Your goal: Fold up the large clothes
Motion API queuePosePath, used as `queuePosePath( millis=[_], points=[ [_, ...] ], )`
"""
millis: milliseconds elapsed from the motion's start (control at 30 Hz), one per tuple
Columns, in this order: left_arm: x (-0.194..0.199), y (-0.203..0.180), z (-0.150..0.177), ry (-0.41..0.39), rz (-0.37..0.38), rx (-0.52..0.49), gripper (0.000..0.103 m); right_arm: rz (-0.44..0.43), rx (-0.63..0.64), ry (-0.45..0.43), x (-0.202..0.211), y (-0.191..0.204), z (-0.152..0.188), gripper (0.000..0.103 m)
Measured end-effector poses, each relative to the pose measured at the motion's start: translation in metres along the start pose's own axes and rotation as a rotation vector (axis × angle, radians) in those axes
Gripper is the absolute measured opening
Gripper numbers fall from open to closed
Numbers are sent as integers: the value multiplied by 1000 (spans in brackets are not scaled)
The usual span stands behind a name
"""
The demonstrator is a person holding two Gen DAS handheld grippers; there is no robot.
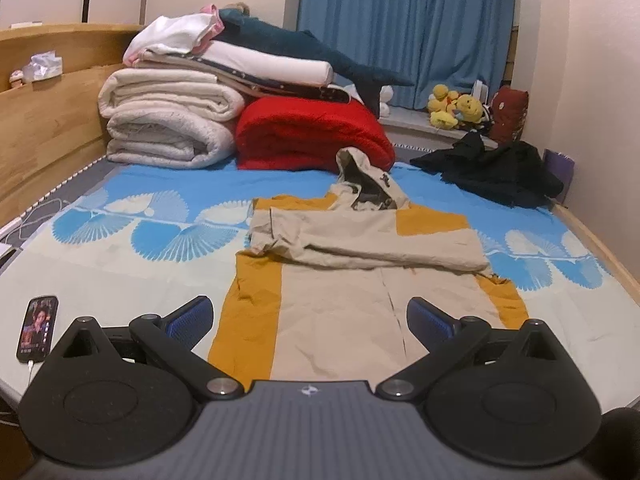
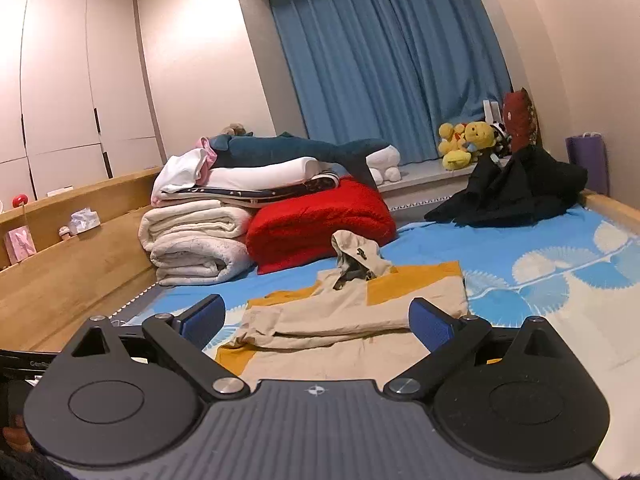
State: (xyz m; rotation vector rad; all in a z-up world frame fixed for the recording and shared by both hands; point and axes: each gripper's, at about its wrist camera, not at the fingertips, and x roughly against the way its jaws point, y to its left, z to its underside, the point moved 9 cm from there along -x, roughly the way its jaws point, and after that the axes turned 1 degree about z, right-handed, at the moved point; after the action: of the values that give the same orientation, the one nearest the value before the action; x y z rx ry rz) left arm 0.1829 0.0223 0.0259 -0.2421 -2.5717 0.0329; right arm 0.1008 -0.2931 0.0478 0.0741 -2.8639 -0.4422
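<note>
Left gripper (image 1: 309, 314) wide over jacket (image 1: 360, 276) hem, nothing held, phone (image 1: 37, 328) only in left view, right gripper (image 2: 316, 318) wide, wardrobe (image 2: 72, 80) only there

Your left gripper's body is covering the near hem of the beige and mustard hooded jacket (image 1: 340, 280). The white charging cable (image 1: 30, 372) of the black smartphone (image 1: 37, 328) is running behind it. Its lit screen is showing too small to read.
</note>
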Motion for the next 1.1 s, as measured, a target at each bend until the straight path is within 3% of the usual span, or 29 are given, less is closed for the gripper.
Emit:
queuePosePath(
  millis=[167, 300, 533, 667, 800, 900, 967, 1100],
  points=[
    [-17, 10, -20, -23, -1, 14, 103, -2, 20, 5, -20, 3, -14, 98],
    [-43, 33, -41, -36, -52, 39, 103, -7, 29, 46, -56, 2, -26, 98],
    [-114, 81, -89, -76, -160, 111, 103, -155, -259, 183, -160, 0, -73, 98],
    [-178, 110, -102, -33, -226, 100, 103, -49, -164, 159, -252, 3, -105, 98],
    [-248, 149, -101, 42, -314, 111, 103, 70, -33, 212, -379, 2, -111, 98],
    [-285, 172, -86, 83, -344, 141, 103, 217, 47, 285, -481, -13, -92, 98],
    [-304, 183, -71, 139, -349, 107, 103, 295, 105, 318, -549, -22, -71, 98],
    [-316, 202, -55, 197, -347, 93, 103, 397, 276, 387, -655, -32, -14, 98]
  ],
)
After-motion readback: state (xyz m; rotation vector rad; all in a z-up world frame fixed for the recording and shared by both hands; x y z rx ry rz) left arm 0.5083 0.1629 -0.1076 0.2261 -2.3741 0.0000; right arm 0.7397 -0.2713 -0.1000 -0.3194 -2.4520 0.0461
